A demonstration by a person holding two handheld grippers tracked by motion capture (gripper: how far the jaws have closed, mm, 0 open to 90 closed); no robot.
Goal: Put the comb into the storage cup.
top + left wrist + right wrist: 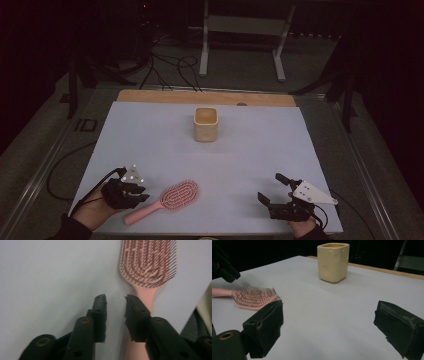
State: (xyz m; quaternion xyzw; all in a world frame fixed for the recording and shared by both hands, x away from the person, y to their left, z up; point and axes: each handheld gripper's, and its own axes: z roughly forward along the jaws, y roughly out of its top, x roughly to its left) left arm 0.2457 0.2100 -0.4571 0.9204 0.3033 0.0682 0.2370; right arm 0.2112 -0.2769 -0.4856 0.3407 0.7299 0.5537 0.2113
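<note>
High view: pink hairbrush (170, 199) lies flat on the blue-grey table cover (150, 140), near edge, left of centre, head pointing far-right, handle toward near-left. Left gripper (142, 192) sits right at the handle end; right gripper (272, 189) is parked near-right, well apart from the brush. Cream square cup (205, 124) stands upright, far centre.

Step in hand, as I read it: approach for picking up the brush w/ the left gripper. No grip yet.

Left gripper view adds what the high view can't: jaws stand a little apart w/ bare cover showing in the gap, and the brush handle (146, 298) runs under/behind the right-hand jaw, not between the pads. So it's open on nothing. Bristles face up.

Right gripper view: right gripper's jaws spread wide, nothing between them. It gives a low side look: cup (333, 261) upright w/ dimpled walls, brush head (253, 297) resting flat at the left, dark bit of the left gripper (224, 270) just above the handle.

Next move prob. calls for: shift left gripper sideways so the handle centres in the gap, lower till pads flank it, then close. Handle is thin and lies flat, so pads must get low, close to the cover, or they'll slip over it.
</note>
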